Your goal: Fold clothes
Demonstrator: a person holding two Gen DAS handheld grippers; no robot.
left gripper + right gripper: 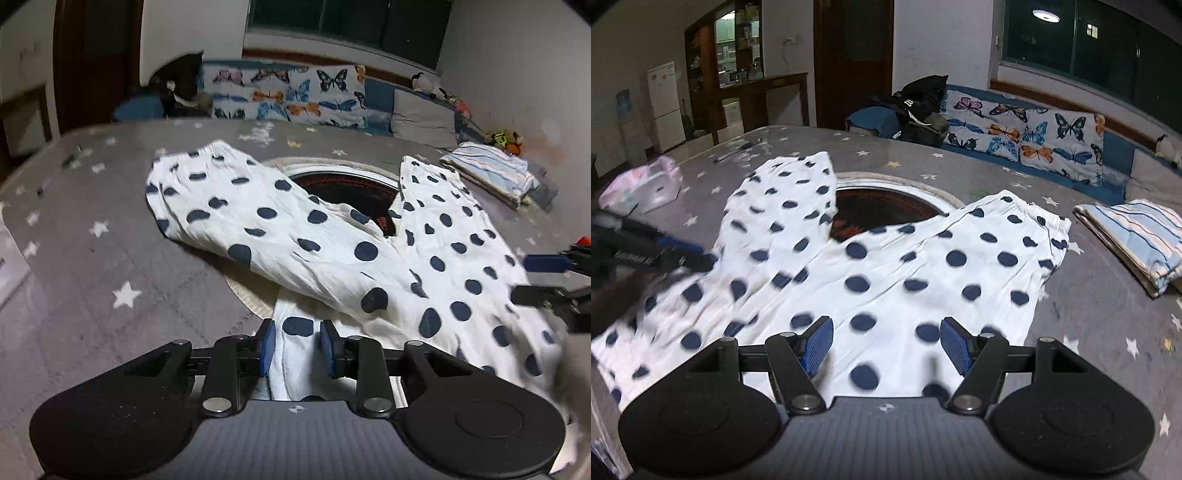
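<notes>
Nearest the left wrist camera, the left gripper [297, 341] sits at the bottom centre of the frame, its blue pads a little apart with a fold of white cloth lying between them; the pads do not visibly press on it. Polka-dot trousers [332, 254], white with dark blue spots, spread across the middle of both views on a grey star-print cover [110, 258], their two legs splayed in a V toward the upper frame. Between the legs shows a round dark opening with a pale rim [343, 184]. In the right wrist view, the right gripper [886, 345] at the bottom centre has its jaws wide apart above the trousers' spotted cloth, holding nothing. A folded striped cloth [1137, 236] lies at the right edge, well apart from the trousers. A butterfly-print cushion [1027, 129] lines the upper right.
</notes>
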